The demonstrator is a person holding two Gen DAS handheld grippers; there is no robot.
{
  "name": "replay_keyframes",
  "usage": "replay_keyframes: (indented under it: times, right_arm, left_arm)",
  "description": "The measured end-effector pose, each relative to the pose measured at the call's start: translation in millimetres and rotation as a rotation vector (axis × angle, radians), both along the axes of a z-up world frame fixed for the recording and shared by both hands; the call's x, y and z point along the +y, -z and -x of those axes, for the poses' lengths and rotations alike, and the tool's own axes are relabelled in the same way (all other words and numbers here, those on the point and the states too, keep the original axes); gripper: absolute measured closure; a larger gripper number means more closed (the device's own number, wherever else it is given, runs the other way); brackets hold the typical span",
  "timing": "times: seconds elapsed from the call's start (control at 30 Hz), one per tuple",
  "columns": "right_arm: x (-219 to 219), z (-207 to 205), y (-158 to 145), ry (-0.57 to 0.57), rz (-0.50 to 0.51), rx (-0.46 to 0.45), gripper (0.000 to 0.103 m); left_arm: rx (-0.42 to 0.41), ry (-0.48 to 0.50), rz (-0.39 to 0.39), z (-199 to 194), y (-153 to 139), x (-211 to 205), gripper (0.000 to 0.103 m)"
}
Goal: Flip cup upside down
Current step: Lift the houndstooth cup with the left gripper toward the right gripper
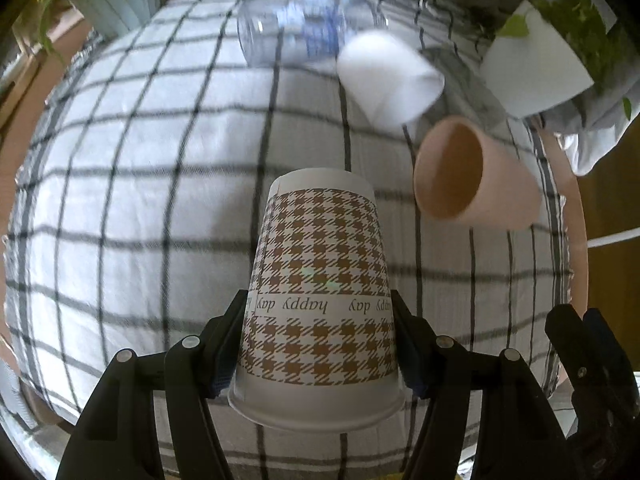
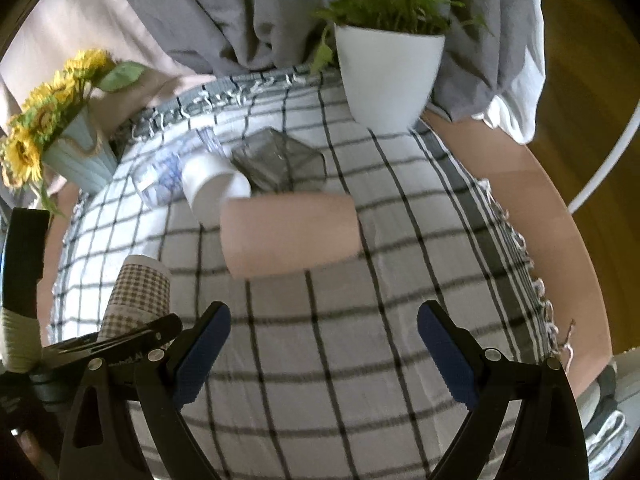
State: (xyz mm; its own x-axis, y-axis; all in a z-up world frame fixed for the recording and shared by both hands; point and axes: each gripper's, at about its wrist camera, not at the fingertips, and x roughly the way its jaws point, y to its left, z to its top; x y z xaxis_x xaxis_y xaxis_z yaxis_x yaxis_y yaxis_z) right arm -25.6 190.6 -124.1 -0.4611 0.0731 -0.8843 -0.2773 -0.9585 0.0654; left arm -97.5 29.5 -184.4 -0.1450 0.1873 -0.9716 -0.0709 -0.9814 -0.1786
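Now the left hand-held gripper [image 1: 320,344] pinches the houndstooth cup [image 1: 318,280], already inverted; setting it down remains. Right hand-held gripper [image 2: 324,350] spread, idle.

The left wrist view looks forward along the left tool [image 1: 320,340], tilted down at the checked cloth [image 1: 140,200], with the houndstooth cup [image 1: 318,288] filling the near foreground. The right wrist view looks along the right tool [image 2: 324,356] from slightly higher, facing the white plant pot [image 2: 386,80] at the tabletop's far edge. Both views share the cloth, the pink cup [image 1: 472,172] [image 2: 290,232], the white cup [image 1: 390,76] [image 2: 214,184], the houndstooth cup [image 2: 138,296] and the pot [image 1: 532,76].
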Motion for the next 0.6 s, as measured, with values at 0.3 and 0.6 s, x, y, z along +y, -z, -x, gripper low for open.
replay_keyframes:
  times: [0.3, 0.6]
  right_arm:
    - [2, -12, 19, -0.015, -0.013, -0.062, 0.008]
    - [-3, -12, 13, -0.026, -0.016, -0.063, 0.008]
  left_arm:
    - [-0.037, 0.01, 0.025, -7, 22, 7, 0.037]
    - [-0.01, 0.016, 0.028, -4, 13, 8, 0.026]
